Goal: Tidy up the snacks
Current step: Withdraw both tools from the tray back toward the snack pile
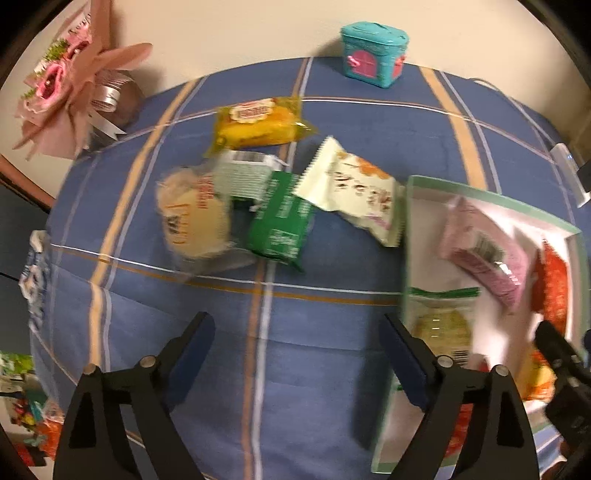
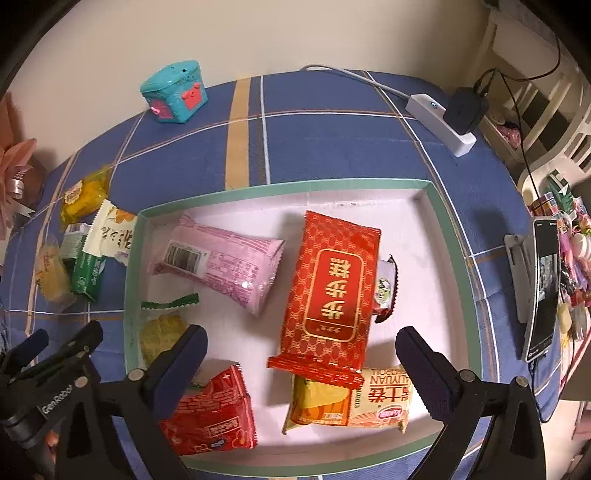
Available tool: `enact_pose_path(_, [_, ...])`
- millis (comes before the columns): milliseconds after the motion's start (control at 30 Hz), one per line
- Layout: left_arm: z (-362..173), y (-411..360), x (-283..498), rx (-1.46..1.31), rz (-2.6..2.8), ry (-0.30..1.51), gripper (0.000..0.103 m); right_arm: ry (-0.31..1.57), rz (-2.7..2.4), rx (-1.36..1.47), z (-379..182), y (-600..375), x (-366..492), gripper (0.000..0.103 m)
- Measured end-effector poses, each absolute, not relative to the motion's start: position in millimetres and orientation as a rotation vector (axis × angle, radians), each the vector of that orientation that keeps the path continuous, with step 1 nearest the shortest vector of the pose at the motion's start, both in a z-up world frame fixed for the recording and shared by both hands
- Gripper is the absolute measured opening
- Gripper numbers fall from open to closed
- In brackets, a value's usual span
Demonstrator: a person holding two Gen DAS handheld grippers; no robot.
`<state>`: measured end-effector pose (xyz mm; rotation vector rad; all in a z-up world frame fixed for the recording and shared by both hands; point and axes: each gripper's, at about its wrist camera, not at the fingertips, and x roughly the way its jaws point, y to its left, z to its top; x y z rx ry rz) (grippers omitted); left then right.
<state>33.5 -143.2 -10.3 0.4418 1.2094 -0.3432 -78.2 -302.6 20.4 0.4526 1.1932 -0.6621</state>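
1. A table is seen covered by a blue checked cloth (image 2: pixel 332 147), pushed against a cream wall (image 2: pixel 258 33); a teal toy box (image 2: pixel 173 92) and a white power strip (image 2: pixel 441 122) are set near the far edge.
2. A shallow green-rimmed box (image 2: pixel 295 184) is placed on the cloth, and in it a red packet (image 2: pixel 332 291) is laid — its long axis running roughly near-to-far, slightly tilted.
3. Loose snacks (image 1: pixel 277 221) are left just beside the box.
4. The left gripper (image 1: pixel 299 354) and right gripper (image 2: pixel 301 354) are held wide apart — nothing is gripped.

Warm dim light, left view motion-blurred, fisheye-bent dark edges
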Motion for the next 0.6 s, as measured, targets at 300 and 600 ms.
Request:
enact_pose_path(300, [-8, -117, 50, 0.425, -0.294, 1.198, 0.099, 1.172, -0.661, 0.432, 29, -288, -71, 0.103])
enact_pose_path(600, [-7, -82, 76, 0.344, -0.246, 1.219, 0.101, 1.182, -0.622, 0.394, 30, -263, -53, 0.103])
